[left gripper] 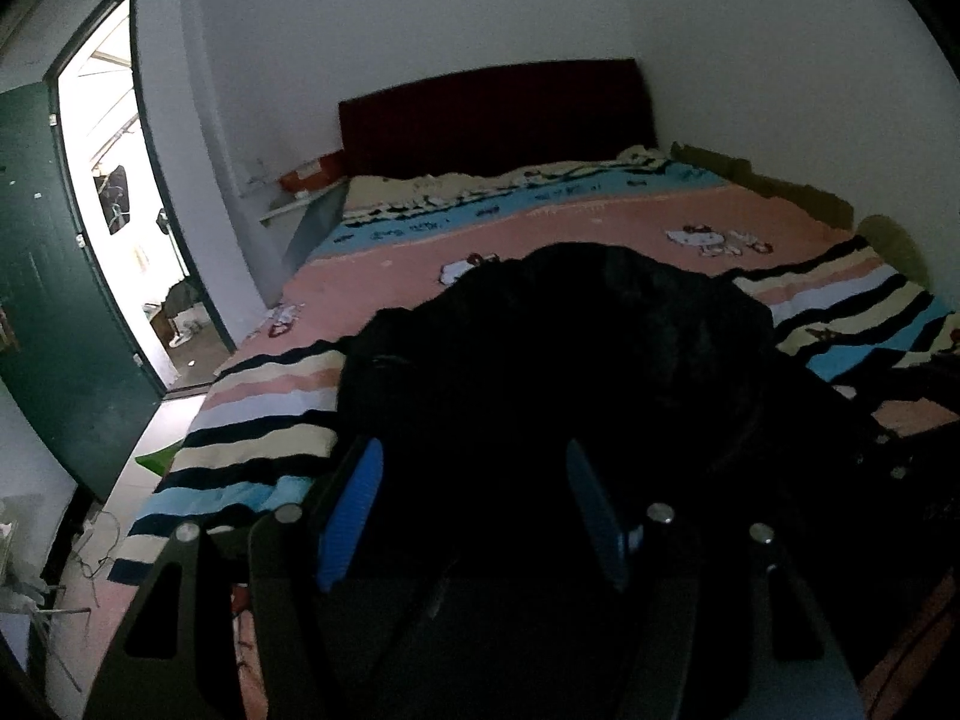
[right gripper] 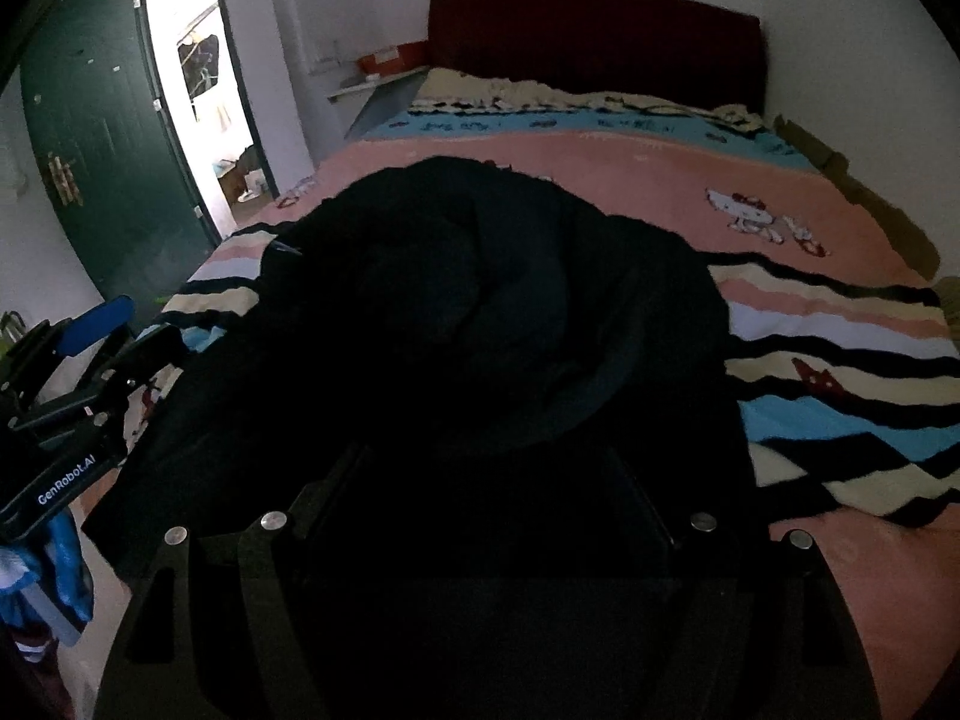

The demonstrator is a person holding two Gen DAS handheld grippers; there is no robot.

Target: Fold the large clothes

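A large black garment [left gripper: 570,348] lies in a rumpled heap on the near half of the bed [left gripper: 570,222]. In the right wrist view the same black garment [right gripper: 480,300] spreads from the striped end of the blanket toward the pink middle. My left gripper [left gripper: 474,486] hovers over its near edge, its blue pads [left gripper: 351,510] standing wide apart with nothing pinched. My right gripper [right gripper: 486,480] also hangs above the near edge, its dark fingers apart; the cloth under them is too dark to read. The left gripper [right gripper: 129,330] shows at the far left, beside the garment.
The bed carries a pink, blue and striped blanket [right gripper: 840,330] and has a dark red headboard [right gripper: 600,42] against the white wall. A green door [right gripper: 102,150] stands open on the left beside a bright doorway [left gripper: 114,180]. A small shelf [left gripper: 300,204] sits by the headboard.
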